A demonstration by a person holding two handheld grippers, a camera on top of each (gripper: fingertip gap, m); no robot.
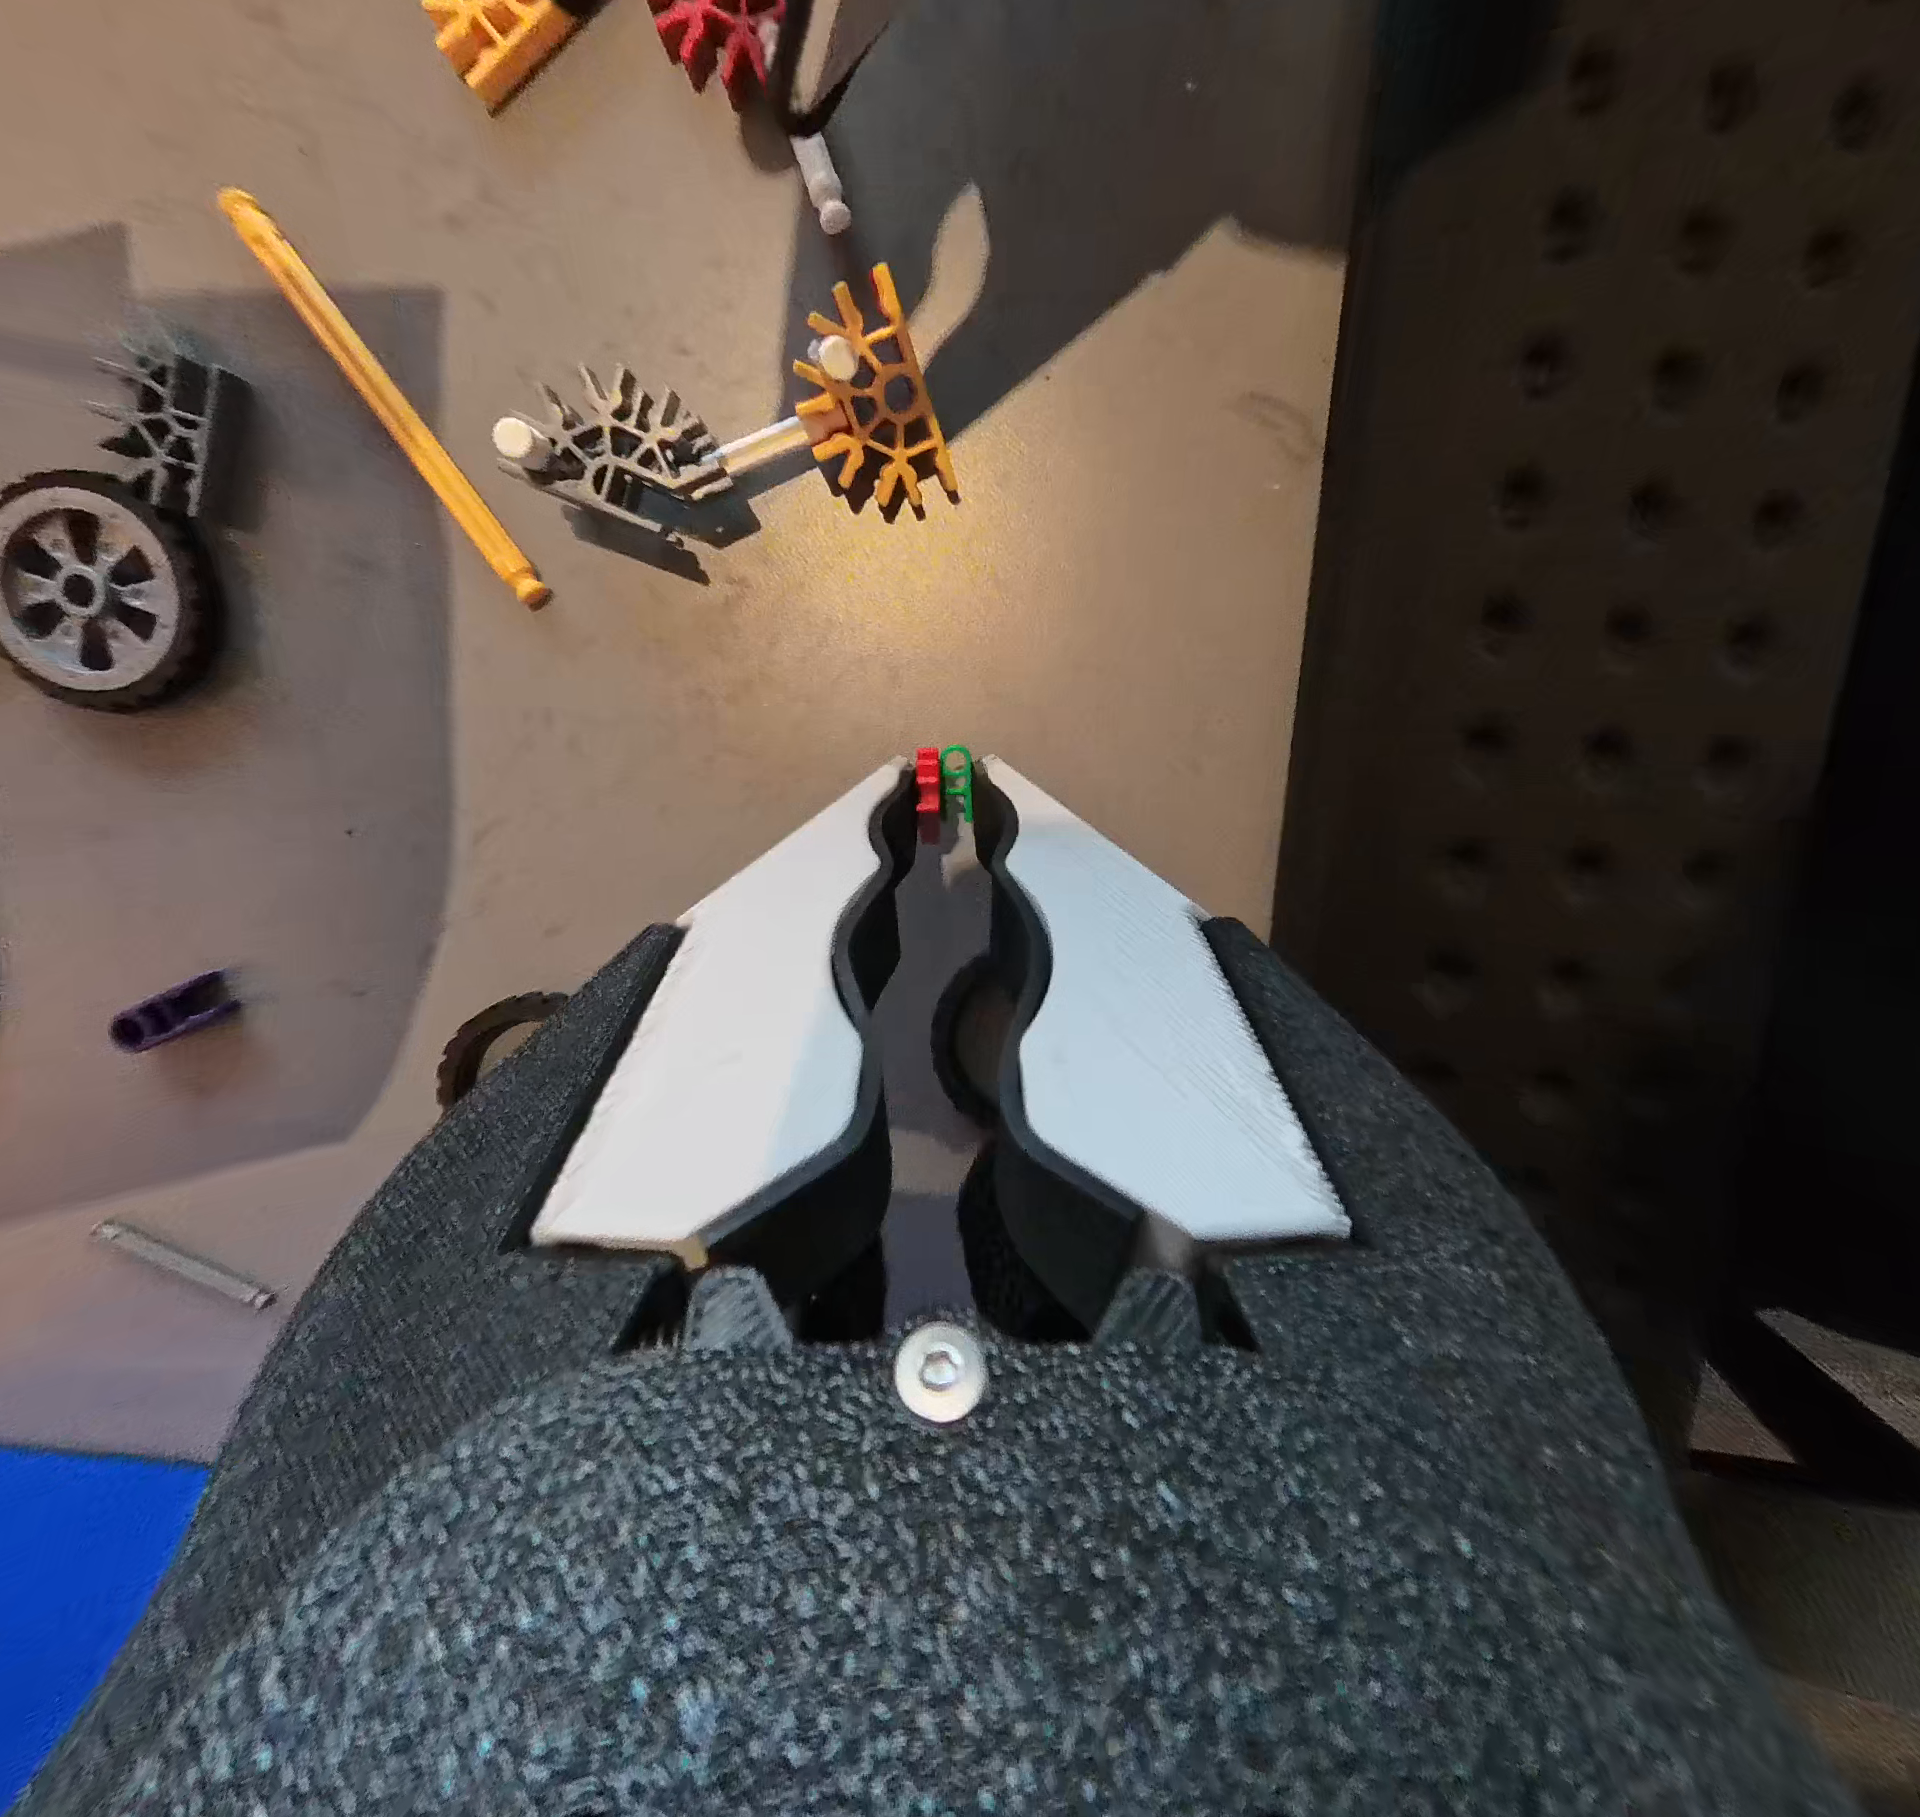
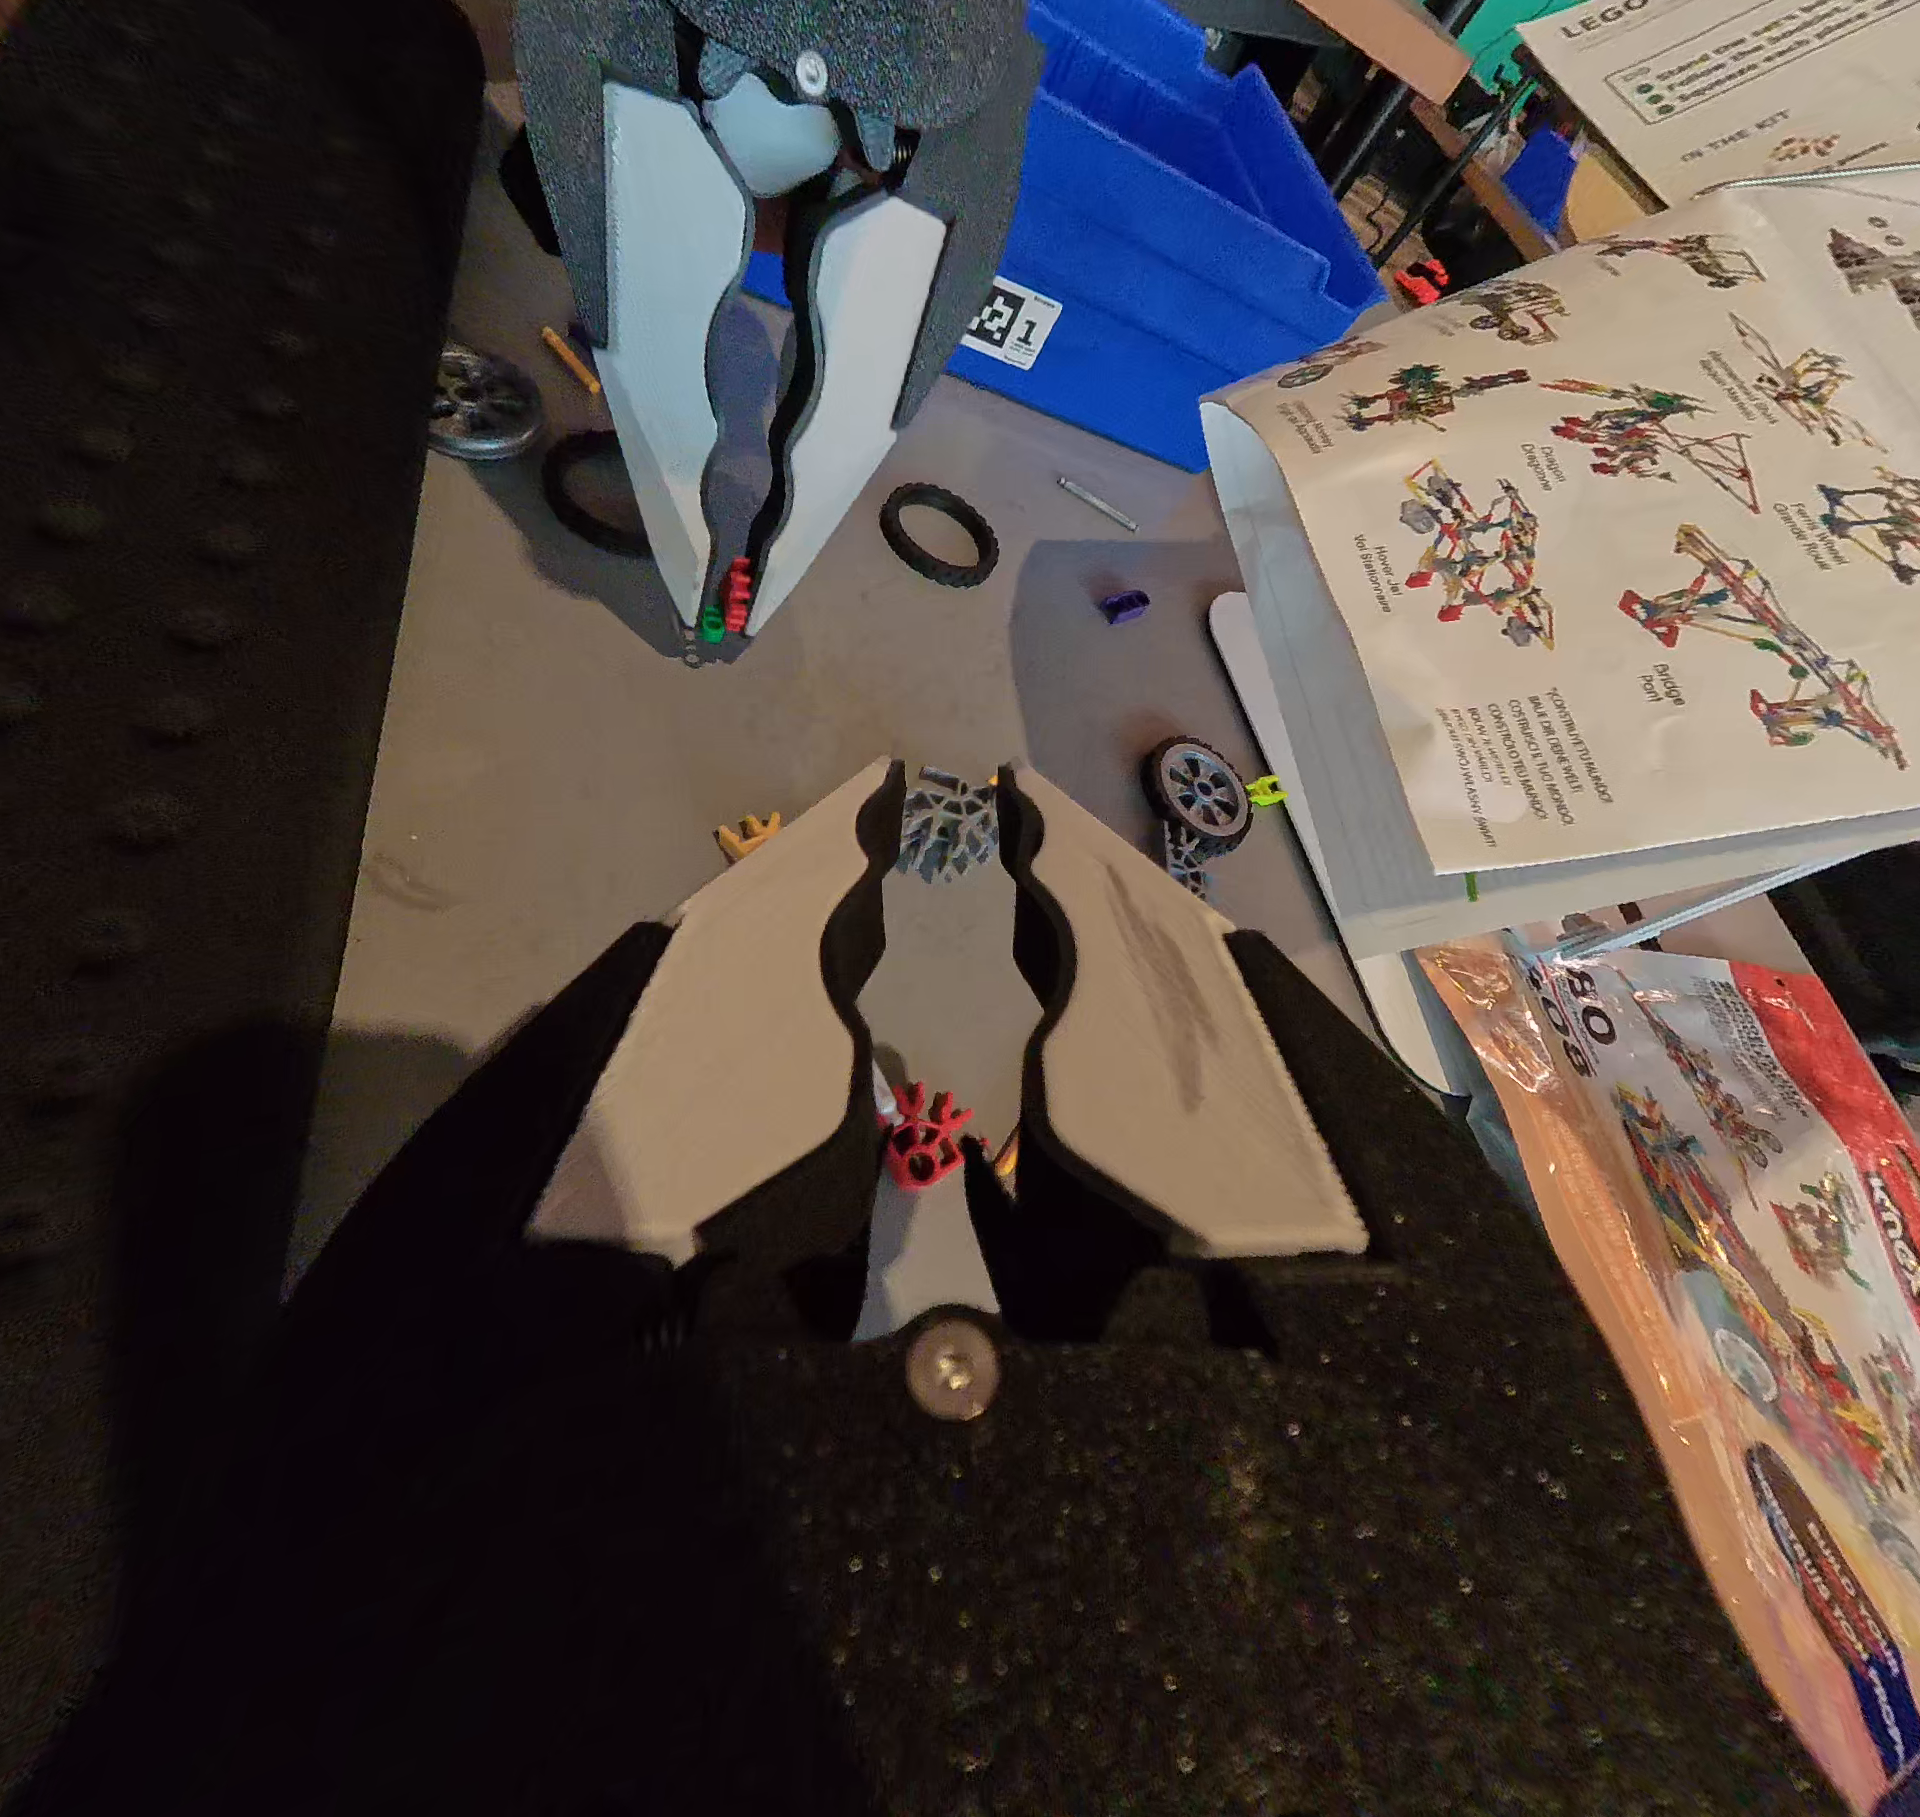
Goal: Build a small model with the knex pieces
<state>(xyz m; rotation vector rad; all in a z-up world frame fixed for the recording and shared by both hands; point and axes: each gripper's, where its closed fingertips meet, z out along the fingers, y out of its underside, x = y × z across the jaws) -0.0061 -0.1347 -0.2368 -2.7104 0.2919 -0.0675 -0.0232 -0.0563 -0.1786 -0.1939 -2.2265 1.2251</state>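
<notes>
Plainly, the left gripper (image 1: 943,780) is pinched tight on two small connectors at its tips, a red connector (image 1: 928,782) and a green connector (image 1: 958,780), pressed side by side above the grey tabletop (image 1: 644,728); the right wrist view shows the same pair from the other side, held just over the table beside a loose black tyre (image 2: 938,534). The right gripper (image 2: 948,780) has its fingers a little apart, nothing between the tips; beyond them lies a grey snowflake connector (image 2: 948,827), and whether the tips touch it I cannot tell. Ahead of the left gripper sit an orange connector (image 1: 881,396) joined by a white rod to a grey connector (image 1: 623,453); a yellow rod (image 1: 379,396) and a wheel (image 1: 88,588) lie further left; a purple clip (image 1: 171,1011) lies nearer; an instruction sheet (image 2: 1610,541) rests at the right.
</notes>
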